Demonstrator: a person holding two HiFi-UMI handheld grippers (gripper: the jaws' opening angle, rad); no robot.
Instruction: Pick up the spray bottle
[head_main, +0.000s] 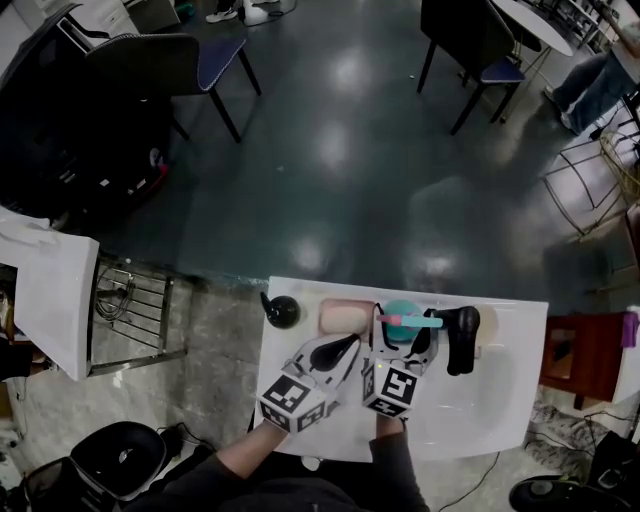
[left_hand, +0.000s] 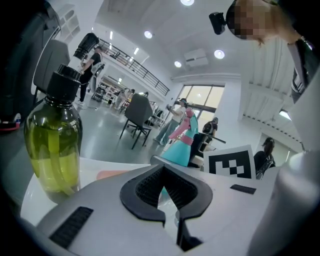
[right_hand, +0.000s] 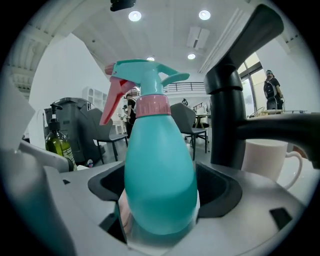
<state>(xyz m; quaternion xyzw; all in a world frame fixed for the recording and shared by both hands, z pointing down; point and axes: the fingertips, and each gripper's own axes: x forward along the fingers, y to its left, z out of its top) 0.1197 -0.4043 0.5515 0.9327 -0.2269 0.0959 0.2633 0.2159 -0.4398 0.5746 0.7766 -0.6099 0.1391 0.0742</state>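
Right gripper view: one teal spray bottle (right_hand: 159, 165) pinched in the right gripper (right_hand: 160, 200), at the sink's (head_main: 500, 400) back rim beside one black faucet (right_hand: 227, 100); left gripper (left_hand: 169, 200) jaws pressed together.

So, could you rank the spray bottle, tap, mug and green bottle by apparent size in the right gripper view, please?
1. spray bottle
2. tap
3. mug
4. green bottle
Nearness inflates the spray bottle, so true sizes are unsure.

Round white ceiling lamps (right_hand: 135, 16) light me brightly; on the glossy dark floor (head_main: 340, 130) they leave pale glare patches. My views bend and blacken at the corners; the teal plastic spray bottle (right_hand: 160, 170) blurs close up.
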